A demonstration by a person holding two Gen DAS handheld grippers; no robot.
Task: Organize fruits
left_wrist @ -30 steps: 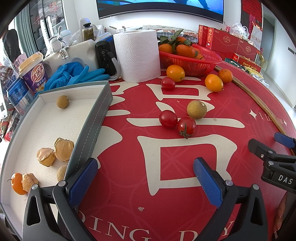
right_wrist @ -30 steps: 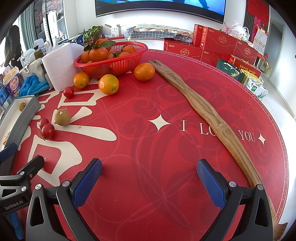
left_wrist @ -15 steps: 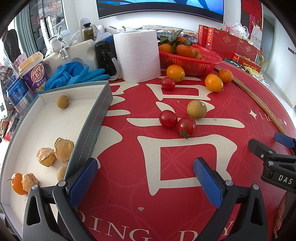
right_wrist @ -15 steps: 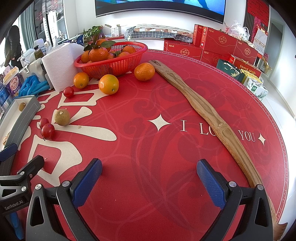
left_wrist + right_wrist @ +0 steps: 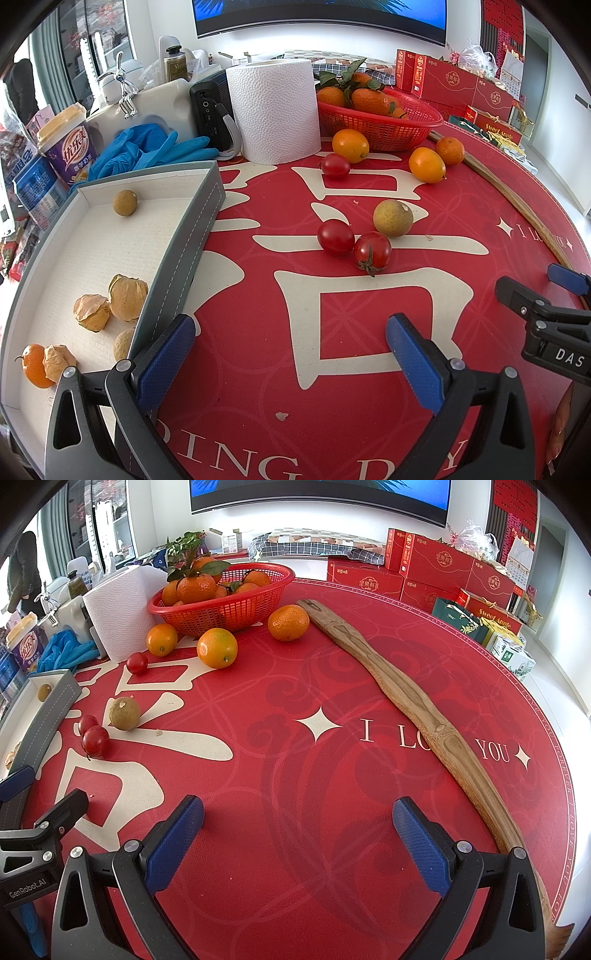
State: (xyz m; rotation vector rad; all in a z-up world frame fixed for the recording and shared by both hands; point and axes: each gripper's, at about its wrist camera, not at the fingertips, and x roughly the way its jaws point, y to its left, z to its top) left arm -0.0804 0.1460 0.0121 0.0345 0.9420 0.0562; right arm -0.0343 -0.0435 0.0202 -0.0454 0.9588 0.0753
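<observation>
My left gripper [image 5: 290, 341] is open and empty above the red mat, beside the grey tray [image 5: 184, 243]. The tray holds a longan [image 5: 125, 202], husked physalis [image 5: 127, 298] and a small orange fruit [image 5: 34, 365]. Two cherry tomatoes [image 5: 335, 237] and a brown longan [image 5: 392, 218] lie ahead of it; a third tomato [image 5: 335, 165] and loose oranges [image 5: 426, 164] lie farther back by the red basket [image 5: 380, 122]. My right gripper [image 5: 297, 825] is open and empty over bare mat; the tomatoes [image 5: 95, 741] and longan [image 5: 124, 713] lie to its far left.
A paper towel roll [image 5: 273, 110], blue gloves [image 5: 147, 151], a black speaker [image 5: 208, 107] and a cup [image 5: 68, 147] stand behind the tray. A long wooden stick [image 5: 413, 701] lies along the mat's right side. Red gift boxes [image 5: 436, 565] stand beyond the table.
</observation>
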